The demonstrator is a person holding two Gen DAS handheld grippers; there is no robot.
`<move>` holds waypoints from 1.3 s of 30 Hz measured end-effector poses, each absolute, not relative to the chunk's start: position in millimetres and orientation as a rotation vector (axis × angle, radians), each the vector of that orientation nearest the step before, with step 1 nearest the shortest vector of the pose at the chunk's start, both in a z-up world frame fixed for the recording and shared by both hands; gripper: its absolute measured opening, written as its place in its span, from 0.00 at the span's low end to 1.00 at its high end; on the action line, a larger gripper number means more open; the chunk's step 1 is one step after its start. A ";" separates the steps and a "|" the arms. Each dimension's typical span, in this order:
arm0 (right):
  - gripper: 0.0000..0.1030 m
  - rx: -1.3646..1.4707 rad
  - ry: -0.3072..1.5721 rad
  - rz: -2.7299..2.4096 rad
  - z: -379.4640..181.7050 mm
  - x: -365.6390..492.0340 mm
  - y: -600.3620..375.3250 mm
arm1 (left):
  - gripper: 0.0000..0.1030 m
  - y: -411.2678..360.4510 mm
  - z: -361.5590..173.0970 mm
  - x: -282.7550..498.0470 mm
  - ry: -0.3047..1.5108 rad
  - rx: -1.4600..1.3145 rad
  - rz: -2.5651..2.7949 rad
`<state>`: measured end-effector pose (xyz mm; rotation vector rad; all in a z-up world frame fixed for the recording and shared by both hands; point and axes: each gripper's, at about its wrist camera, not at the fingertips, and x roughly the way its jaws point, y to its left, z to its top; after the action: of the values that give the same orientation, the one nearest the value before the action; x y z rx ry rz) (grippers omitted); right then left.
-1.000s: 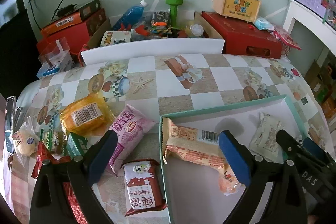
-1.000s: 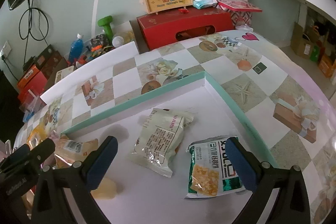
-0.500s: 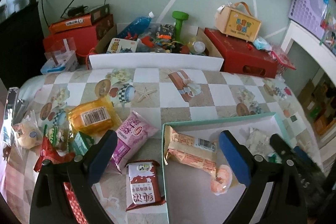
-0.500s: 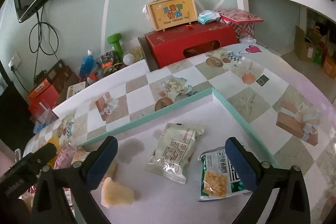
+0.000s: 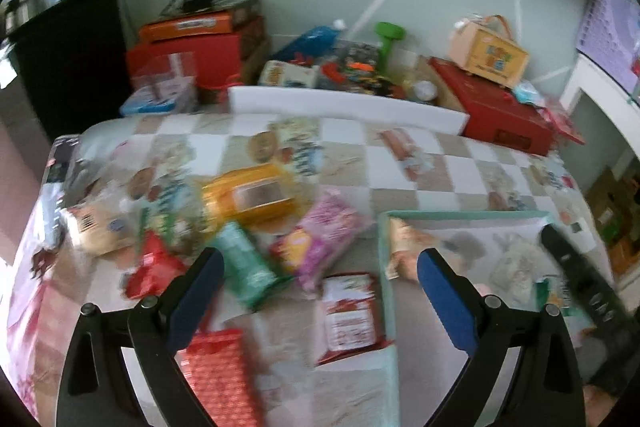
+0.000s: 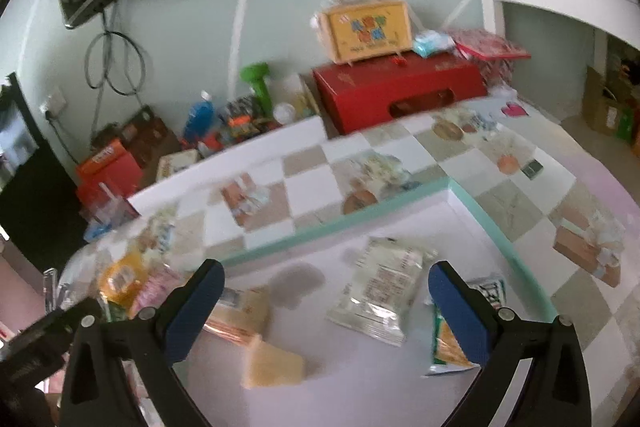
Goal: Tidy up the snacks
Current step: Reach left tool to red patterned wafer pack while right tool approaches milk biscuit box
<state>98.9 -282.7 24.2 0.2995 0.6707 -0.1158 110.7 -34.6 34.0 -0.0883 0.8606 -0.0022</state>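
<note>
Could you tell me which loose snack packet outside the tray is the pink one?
The pink packet, lying just left of the tray, below the yellow packet; its neighbours are green, red or yellow.

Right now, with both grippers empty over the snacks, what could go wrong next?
1. The loose snacks left of the tray overlap: the green packet lies against the pink packet, so the open left gripper may pinch two at once.
2. The red-and-white packet sits right against the tray's teal rim; a grab there could catch the rim.
3. The open right gripper hangs low over the white packet and could knock it.
</note>
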 end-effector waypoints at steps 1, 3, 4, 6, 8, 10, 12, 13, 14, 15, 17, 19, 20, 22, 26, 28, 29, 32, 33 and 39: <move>1.00 0.286 0.657 -0.111 26.9 97.7 -277.5 | 0.95 -27.3 32.9 108.2 0.859 -0.085 0.020; 1.00 0.269 0.647 -0.087 30.2 97.1 -267.8 | 0.94 -13.3 32.4 103.4 0.852 -0.083 0.059; 0.99 0.264 0.647 -0.070 31.1 97.3 -261.4 | 0.94 -7.2 33.1 101.2 0.848 -0.083 0.074; 0.99 0.259 0.647 -0.046 31.2 97.4 -252.2 | 0.95 4.1 34.5 96.9 0.840 -0.082 0.106; 0.98 0.244 0.649 -0.022 31.3 96.8 -241.7 | 0.94 13.2 36.0 93.1 0.835 -0.088 0.126; 0.98 0.229 0.647 0.002 31.5 95.8 -230.6 | 0.94 22.2 36.6 89.3 0.839 -0.106 0.139; 0.98 0.225 0.652 0.029 31.3 94.8 -221.6 | 0.94 31.4 35.8 86.8 0.846 -0.122 0.153; 0.98 0.221 0.652 0.038 30.9 94.4 -216.9 | 0.94 35.1 35.5 85.6 0.848 -0.126 0.160; 0.98 0.215 0.654 0.043 30.2 94.1 -213.0 | 0.94 40.6 35.5 84.0 0.848 -0.132 0.173; 0.98 0.207 0.658 0.051 29.4 93.9 -207.4 | 0.94 46.1 35.6 82.0 0.846 -0.139 0.184; 0.98 0.197 0.663 0.069 28.5 93.8 -199.7 | 0.94 55.3 35.5 79.3 0.845 -0.149 0.203; 0.98 0.195 0.668 0.098 27.7 93.3 -190.2 | 0.94 64.3 34.7 75.9 0.846 -0.167 0.217; 0.98 0.194 0.671 0.110 27.3 93.6 -186.1 | 0.94 67.4 33.6 75.0 0.850 -0.174 0.220; 0.98 0.189 0.682 0.139 26.0 92.7 -176.3 | 0.94 72.0 30.0 73.2 0.863 -0.184 0.224; 0.98 0.173 0.720 0.186 20.8 91.6 -159.2 | 0.94 75.1 20.8 71.3 0.908 -0.215 0.202; 0.98 0.160 0.752 0.199 15.6 91.2 -151.7 | 0.94 73.4 14.5 69.7 0.929 -0.226 0.189; 0.98 0.156 0.768 0.206 12.9 91.4 -148.6 | 0.94 72.1 10.4 69.1 0.944 -0.224 0.187; 0.93 0.141 0.826 0.212 2.4 91.8 -142.3 | 0.94 69.4 -7.9 69.1 1.008 -0.239 0.170; 0.92 0.137 0.847 0.210 -2.0 91.8 -140.4 | 0.94 69.4 -13.6 69.7 1.032 -0.252 0.162; 0.91 0.100 0.889 0.187 -10.6 90.7 -137.0 | 0.94 63.5 -32.4 74.4 1.109 -0.280 0.129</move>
<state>90.7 -137.0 -10.6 0.1005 0.8894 0.1872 74.4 63.5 -32.4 -0.2802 1.1094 0.1292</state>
